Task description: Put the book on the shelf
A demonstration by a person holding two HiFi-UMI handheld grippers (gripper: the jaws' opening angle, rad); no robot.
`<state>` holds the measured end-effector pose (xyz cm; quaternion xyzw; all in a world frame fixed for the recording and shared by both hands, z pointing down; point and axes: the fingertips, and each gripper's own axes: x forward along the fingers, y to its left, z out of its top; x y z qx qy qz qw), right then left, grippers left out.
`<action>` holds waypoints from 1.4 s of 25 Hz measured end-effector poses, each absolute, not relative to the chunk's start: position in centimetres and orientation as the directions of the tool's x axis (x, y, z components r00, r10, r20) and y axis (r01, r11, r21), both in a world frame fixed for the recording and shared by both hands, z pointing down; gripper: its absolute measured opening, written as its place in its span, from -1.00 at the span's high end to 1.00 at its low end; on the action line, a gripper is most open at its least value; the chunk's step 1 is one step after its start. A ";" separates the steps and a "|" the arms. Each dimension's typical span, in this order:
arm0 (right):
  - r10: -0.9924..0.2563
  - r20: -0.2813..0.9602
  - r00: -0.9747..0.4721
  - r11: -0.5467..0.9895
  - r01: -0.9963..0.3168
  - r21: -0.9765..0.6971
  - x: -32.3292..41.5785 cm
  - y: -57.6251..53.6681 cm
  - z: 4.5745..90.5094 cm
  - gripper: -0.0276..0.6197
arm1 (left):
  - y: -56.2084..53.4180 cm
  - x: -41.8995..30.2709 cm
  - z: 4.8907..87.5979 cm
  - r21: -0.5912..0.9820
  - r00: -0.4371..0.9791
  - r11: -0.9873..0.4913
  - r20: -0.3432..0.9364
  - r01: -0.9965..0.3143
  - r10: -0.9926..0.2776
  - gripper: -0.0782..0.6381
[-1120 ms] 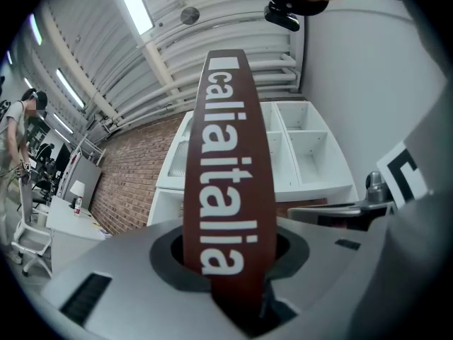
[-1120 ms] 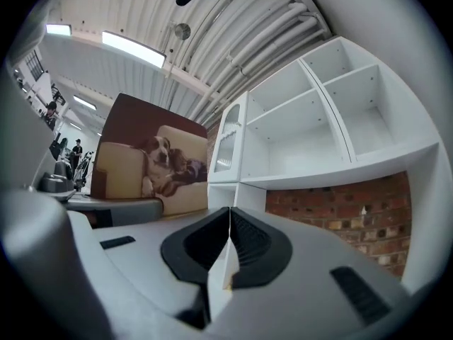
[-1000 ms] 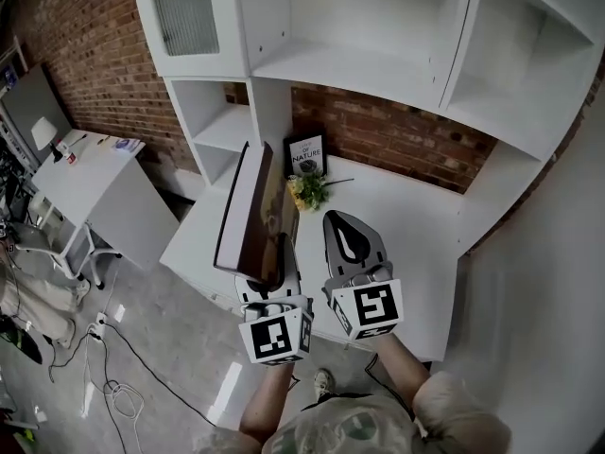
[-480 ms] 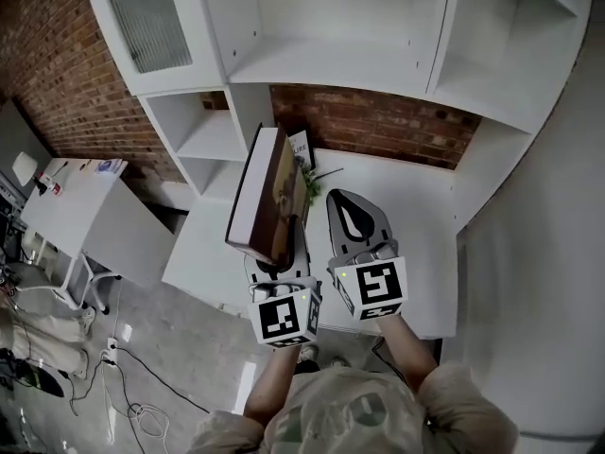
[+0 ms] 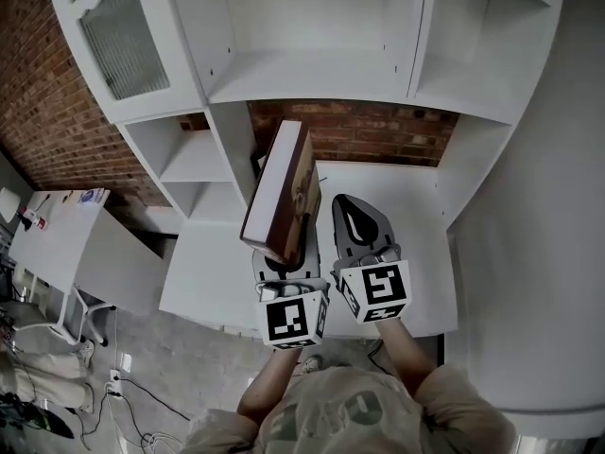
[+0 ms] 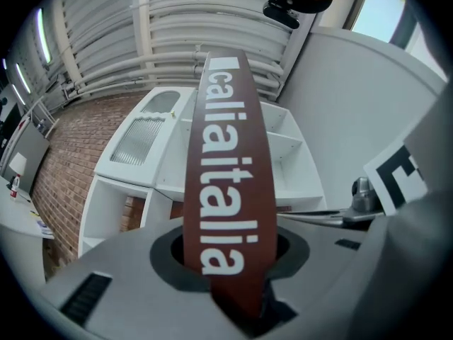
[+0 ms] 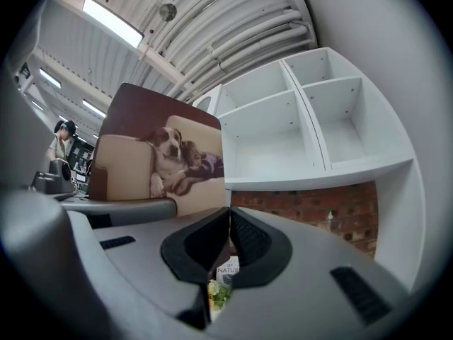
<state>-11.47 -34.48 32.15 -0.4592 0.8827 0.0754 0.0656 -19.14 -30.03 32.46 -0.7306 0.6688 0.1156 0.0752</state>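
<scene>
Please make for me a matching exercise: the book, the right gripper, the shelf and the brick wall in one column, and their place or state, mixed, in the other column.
1 book
2 right gripper
3 shelf
4 brick wall

A jaws together, nothing between them
B white, above the desk
C clamped in the left gripper
D behind the desk, under the shelf

Pairs: 1-C, 2-A, 3-B, 4-D

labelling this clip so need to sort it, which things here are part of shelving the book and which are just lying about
Part of the job: book, clamped in the left tongs; white shelf unit.

Just lying about: nature card; flowers; side table at left; right tongs, shut and empty.
</scene>
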 end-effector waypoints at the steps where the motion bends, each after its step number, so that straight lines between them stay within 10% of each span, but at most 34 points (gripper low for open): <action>1: -0.805 -0.186 -0.563 0.560 -0.825 0.073 -11.3 -34.6 32.1 0.86 | -30.1 -18.9 32.3 0.043 0.089 -0.105 -0.275 -0.994 -0.957 0.35; 22: -0.828 -0.213 -0.518 0.510 -0.855 0.096 -7.3 -35.3 29.2 0.87 | -36.9 -17.9 17.6 -0.092 0.211 -0.190 -0.418 -0.977 -0.884 0.35; 35: -0.876 -0.134 -0.463 0.470 -0.882 -0.028 -3.9 -34.5 30.8 0.87 | -47.8 -19.2 9.5 -0.106 0.122 -0.095 -0.281 -0.990 -0.952 0.35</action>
